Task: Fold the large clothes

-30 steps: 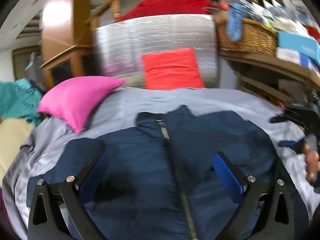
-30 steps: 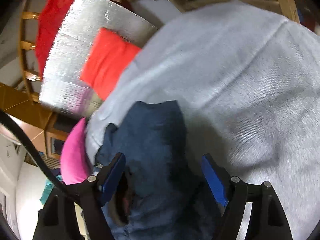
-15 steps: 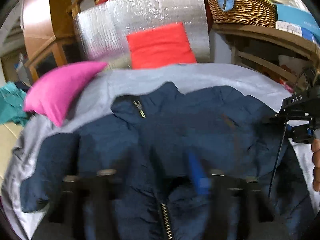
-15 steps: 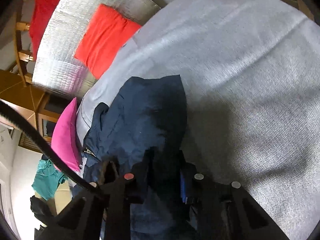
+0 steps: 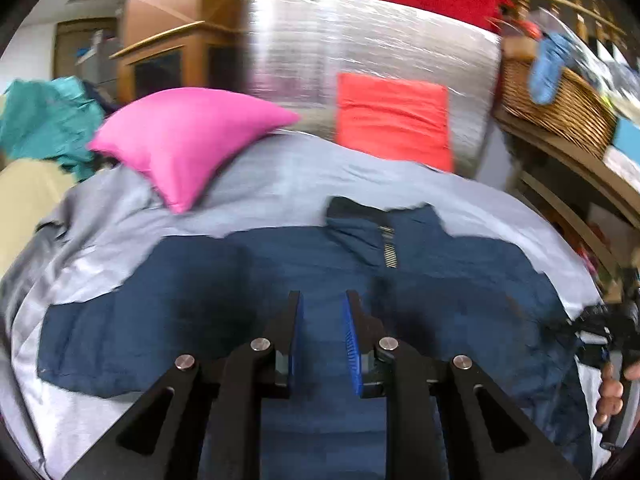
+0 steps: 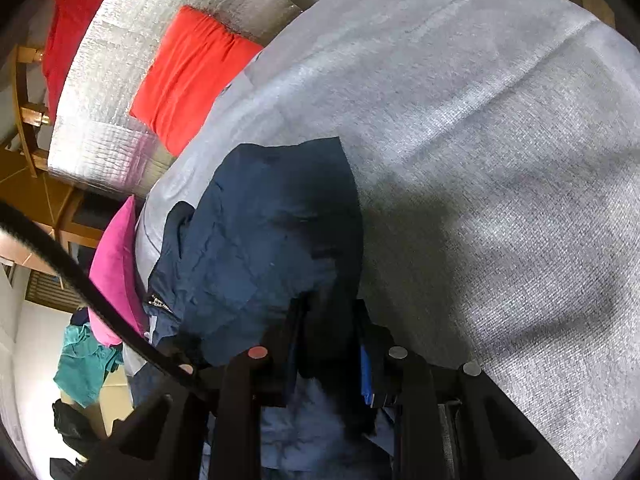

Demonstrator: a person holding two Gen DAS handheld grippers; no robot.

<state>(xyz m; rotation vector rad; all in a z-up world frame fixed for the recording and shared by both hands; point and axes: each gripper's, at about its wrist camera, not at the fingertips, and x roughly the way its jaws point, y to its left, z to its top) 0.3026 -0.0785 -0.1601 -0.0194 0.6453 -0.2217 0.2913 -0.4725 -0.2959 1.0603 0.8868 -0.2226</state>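
Note:
A navy zip-up jacket (image 5: pixel 224 300) lies spread face up on a grey bed sheet (image 5: pixel 280 176), collar away from me. My left gripper (image 5: pixel 322 308) hovers above the jacket's middle; its jaws stand nearly closed with a narrow gap and nothing between them. My right gripper (image 6: pixel 328 320) is shut on the jacket's right sleeve (image 6: pixel 276 232), with dark fabric bunched between its fingers. The right gripper also shows at the right edge of the left wrist view (image 5: pixel 600 332), held by a hand at the sleeve's end.
A pink pillow (image 5: pixel 184 132) and an orange cushion (image 5: pixel 392 120) lie at the bed's head, against a silver foil panel (image 5: pixel 360 44). A wicker basket (image 5: pixel 556 104) sits on a wooden shelf at right. Teal clothes (image 5: pixel 44 120) are piled at left.
Both grippers' jaws have closed from wide open. The right one has clamped onto the sleeve. The left one has swung over the jacket and ended with its jaws nearly together, empty.

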